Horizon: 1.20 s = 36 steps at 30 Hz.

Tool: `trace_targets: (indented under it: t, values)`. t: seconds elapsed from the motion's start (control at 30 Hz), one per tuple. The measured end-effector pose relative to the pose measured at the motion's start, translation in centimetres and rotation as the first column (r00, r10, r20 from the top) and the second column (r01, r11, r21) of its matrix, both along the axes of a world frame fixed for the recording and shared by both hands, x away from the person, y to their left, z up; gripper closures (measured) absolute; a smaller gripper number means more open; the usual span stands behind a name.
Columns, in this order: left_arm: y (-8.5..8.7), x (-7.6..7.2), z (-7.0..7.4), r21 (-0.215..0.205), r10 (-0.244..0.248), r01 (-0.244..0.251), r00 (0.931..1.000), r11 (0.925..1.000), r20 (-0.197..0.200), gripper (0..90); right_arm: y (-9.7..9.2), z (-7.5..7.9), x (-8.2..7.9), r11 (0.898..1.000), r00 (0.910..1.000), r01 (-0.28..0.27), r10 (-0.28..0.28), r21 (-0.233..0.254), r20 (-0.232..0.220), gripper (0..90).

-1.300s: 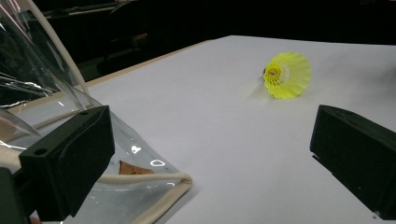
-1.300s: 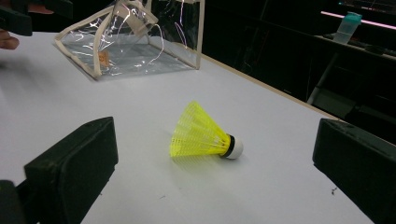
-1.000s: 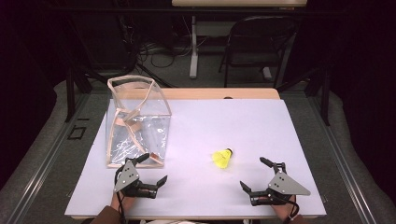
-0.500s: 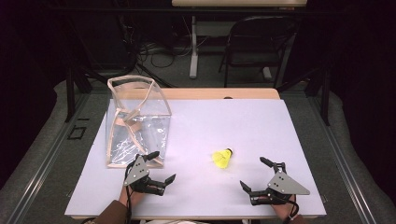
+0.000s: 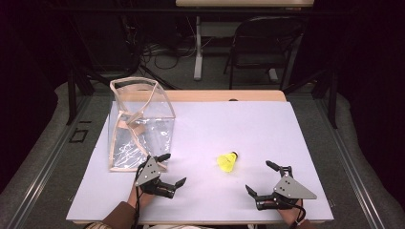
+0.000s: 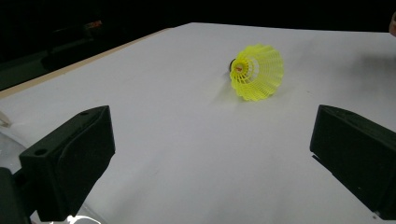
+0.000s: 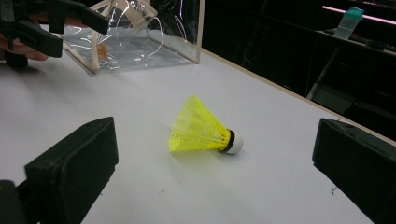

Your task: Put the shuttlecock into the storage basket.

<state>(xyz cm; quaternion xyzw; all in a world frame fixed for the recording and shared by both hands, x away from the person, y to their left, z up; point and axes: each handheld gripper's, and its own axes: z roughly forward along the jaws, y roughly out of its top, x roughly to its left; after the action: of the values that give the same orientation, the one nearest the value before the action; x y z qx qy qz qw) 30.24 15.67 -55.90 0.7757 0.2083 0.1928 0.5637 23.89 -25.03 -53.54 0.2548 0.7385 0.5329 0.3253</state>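
Your left gripper has slid across the table over the last second, away from the near corner of the clear bag and toward the yellow shuttlecock. Its jaws are spread wide and hold nothing. In the left gripper view the shuttlecock lies on its side ahead of the jaws, a little toward the right-hand one, with the open skirt facing you. It is still well apart from both jaws, so judge this as an approach under way, not yet a grasp. Your right gripper has stayed put at the near edge, jaws equally wide and empty. In the right gripper view the shuttlecock lies ahead, about midway between the jaws, its white cork tip pointing toward the right-hand one. The move suggests the left gripper will make the pick. The bag stands upright with its mouth open, behind that gripper, and is probably where the shuttlecock goes next. Keep the jaws wide until the skirt sits between them; it is light and may roll if nudged.
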Motion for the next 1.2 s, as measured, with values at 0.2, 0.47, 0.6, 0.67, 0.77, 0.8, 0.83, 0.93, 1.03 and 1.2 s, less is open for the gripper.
trace_targets:
  t: [0.2,0.47,0.6,0.67,0.77,0.8,0.83,0.93,1.03,1.2]
  values:
    - [-0.6,0.5,0.1,0.006,-0.017,0.018,0.9995,0.9998,-0.028,0.1,0.0,0.0,0.0,1.000,1.0000,-0.001,0.001,-0.002,0.002,0.0]
    - [-1.3,1.1,0.4,0.002,-0.042,0.042,0.9976,0.9991,-0.056,0.1,0.1,0.0,0.0,1.000,1.0000,-0.001,0.001,-0.005,0.002,0.0]
    - [-2.1,1.6,0.6,0.019,-0.045,0.046,0.9966,0.9988,-0.069,0.1,0.0,0.0,0.0,1.000,1.0000,-0.002,0.002,-0.008,-0.001,0.0]
    - [-2.2,1.8,0.7,0.020,-0.047,0.049,0.9964,0.9986,-0.071,0.1,0.1,0.0,0.0,1.000,1.0000,-0.002,0.002,-0.008,-0.001,0.0]
    - [-2.5,2.0,0.9,0.030,-0.049,0.052,0.9955,0.9982,-0.081,0.1,0.1,-0.1,0.0,1.000,1.0000,-0.002,0.002,-0.009,-0.001,0.0]
    - [-2.7,2.1,0.9,0.033,-0.050,0.053,0.9952,0.9980,-0.084,0.1,0.1,-0.1,0.0,1.000,1.0000,-0.002,0.002,-0.009,-0.001,0.0]
    - [-2.9,2.3,1.1,0.041,-0.053,0.057,0.9945,0.9975,-0.090,0.1,0.1,-0.1,0.0,1.000,1.0000,-0.002,0.002,-0.008,-0.001,0.0]
    - [-3.3,2.6,1.2,0.044,-0.058,0.063,0.9937,0.9971,-0.096,0.0,0.1,-0.1,0.0,1.000,1.0000,-0.002,0.002,-0.008,-0.002,0.0]
    - [-3.6,2.7,1.3,0.046,-0.066,0.071,0.9929,0.9964,-0.099,0.0,0.1,-0.1,0.0,1.000,1.0000,-0.002,0.002,-0.009,-0.003,0.0]
    - [-4.4,3.2,1.6,0.056,-0.076,0.083,0.9914,0.9950,-0.107,0.0,0.1,-0.1,0.1,1.000,1.0000,-0.005,0.005,-0.007,-0.008,0.0]
